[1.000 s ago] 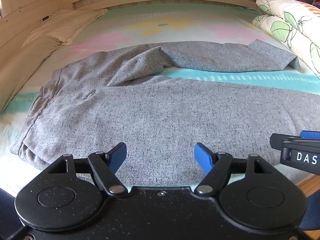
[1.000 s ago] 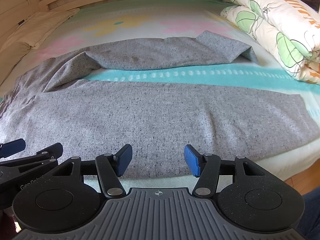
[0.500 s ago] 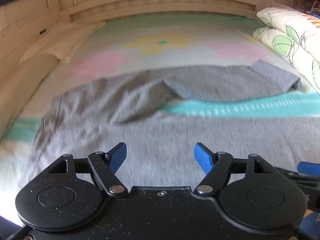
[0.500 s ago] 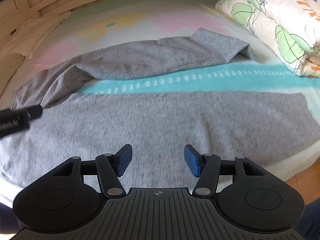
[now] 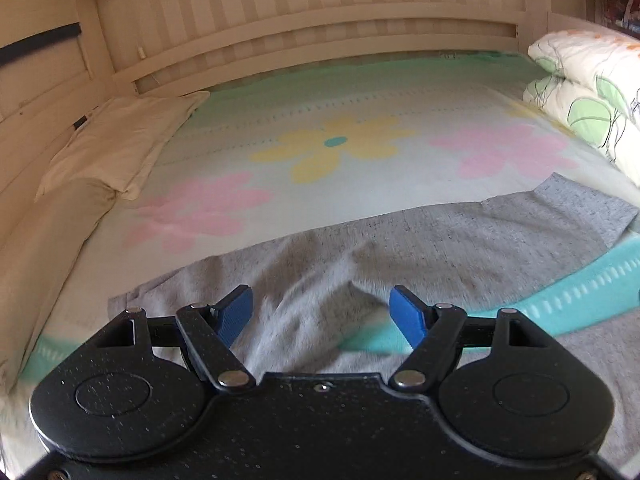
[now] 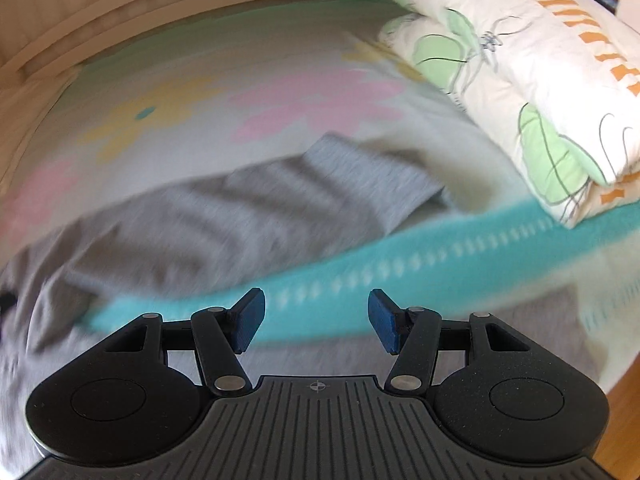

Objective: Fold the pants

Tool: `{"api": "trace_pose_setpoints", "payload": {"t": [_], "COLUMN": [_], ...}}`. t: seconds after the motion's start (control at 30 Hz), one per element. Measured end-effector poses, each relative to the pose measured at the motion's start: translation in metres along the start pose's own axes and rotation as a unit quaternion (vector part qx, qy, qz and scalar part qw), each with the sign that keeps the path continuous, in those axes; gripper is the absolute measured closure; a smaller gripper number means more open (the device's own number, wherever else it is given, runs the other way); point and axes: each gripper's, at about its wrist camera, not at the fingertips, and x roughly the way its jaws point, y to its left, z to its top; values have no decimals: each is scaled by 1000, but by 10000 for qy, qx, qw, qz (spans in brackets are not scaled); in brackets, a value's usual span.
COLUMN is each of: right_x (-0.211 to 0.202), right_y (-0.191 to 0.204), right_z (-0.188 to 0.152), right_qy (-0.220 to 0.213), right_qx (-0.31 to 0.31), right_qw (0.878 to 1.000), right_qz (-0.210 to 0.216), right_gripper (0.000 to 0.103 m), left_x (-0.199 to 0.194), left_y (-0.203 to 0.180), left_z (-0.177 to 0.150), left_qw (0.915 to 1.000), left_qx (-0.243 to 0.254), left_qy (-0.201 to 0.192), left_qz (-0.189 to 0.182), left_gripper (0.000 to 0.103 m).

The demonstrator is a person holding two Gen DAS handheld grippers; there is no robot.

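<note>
Grey speckled pants (image 5: pixel 420 248) lie spread across the flowered bed sheet, the two legs parted by a turquoise stripe. My left gripper (image 5: pixel 322 314) hovers over the crotch and far leg, open, nothing between its blue pads. In the right wrist view the far leg (image 6: pixel 248 216) ends at a cuff near the quilt, and the near leg (image 6: pixel 560 320) shows at the bottom right. My right gripper (image 6: pixel 316 320) hangs open above the turquoise stripe (image 6: pixel 400 264) between the legs, holding nothing. This view is blurred by motion.
A folded white quilt with green leaves (image 6: pixel 540 80) is stacked at the right side of the bed. A cream pillow (image 5: pixel 116 148) lies at the left. A slatted wooden headboard (image 5: pixel 320 40) runs along the back. The wooden floor (image 6: pixel 624 420) shows past the bed's near right corner.
Both grippers have moved forward over the pants toward the far leg and risen a little. Neither has closed. The other gripper has left each view.
</note>
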Motion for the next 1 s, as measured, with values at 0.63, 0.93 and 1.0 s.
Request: {"api": "trace_pose_setpoints", "payload": {"t": [0.63, 0.93, 1.0], "right_x": [159, 165, 157], "right_y": [-72, -70, -79], "right_z": [80, 86, 97], "right_qy": [153, 186, -105], "right_qx": [936, 555, 940], "right_qw": [9931, 9967, 9946], "right_qz": [-697, -567, -437], "right_gripper": [60, 59, 59], "left_x": [62, 61, 57], "left_y": [-12, -12, -11], "left_z": [14, 13, 15], "left_qw": [9978, 9965, 9966], "left_qx": [38, -97, -137], "left_qy": [654, 779, 746], "left_qz": [-92, -295, -309], "left_gripper": [27, 27, 27]}}
